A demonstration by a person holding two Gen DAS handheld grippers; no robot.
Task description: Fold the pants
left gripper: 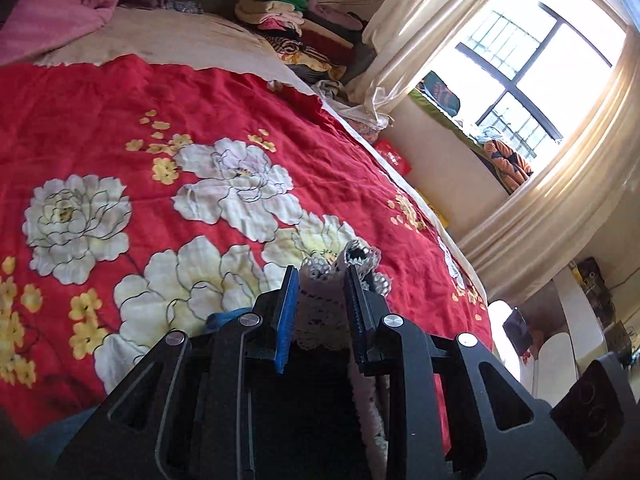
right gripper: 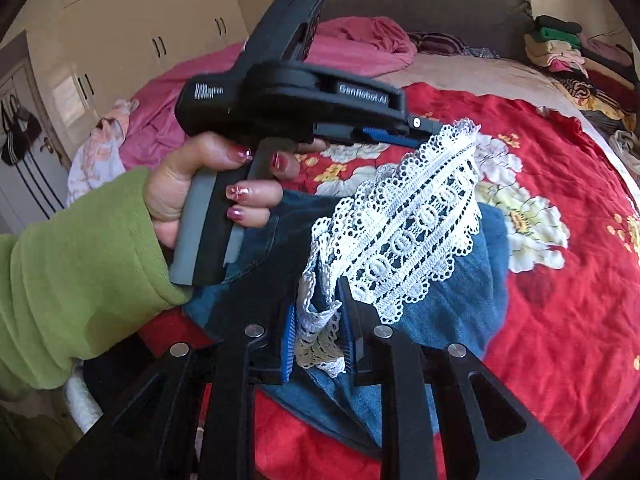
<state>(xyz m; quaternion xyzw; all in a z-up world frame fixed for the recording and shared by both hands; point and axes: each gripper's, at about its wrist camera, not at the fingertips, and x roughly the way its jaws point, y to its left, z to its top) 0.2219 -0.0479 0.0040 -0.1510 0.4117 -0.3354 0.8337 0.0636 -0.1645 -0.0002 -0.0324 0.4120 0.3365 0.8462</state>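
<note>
Tools clamped on pants

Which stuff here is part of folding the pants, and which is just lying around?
Part of the job:
blue denim pants with white lace hem
left gripper
right gripper

Lying about:
stack of folded clothes
crumpled pink blanket
red floral bedspread

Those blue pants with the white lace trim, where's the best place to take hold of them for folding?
Probably at the lace hem, one corner each, as now: the left tongs pinch its far end and the right tongs its near end, both coming in from the edge. The trim is a thin, flat band that slips between the fingers, and held taut it lets the denim pants hang straight over the red bedspread.
</note>
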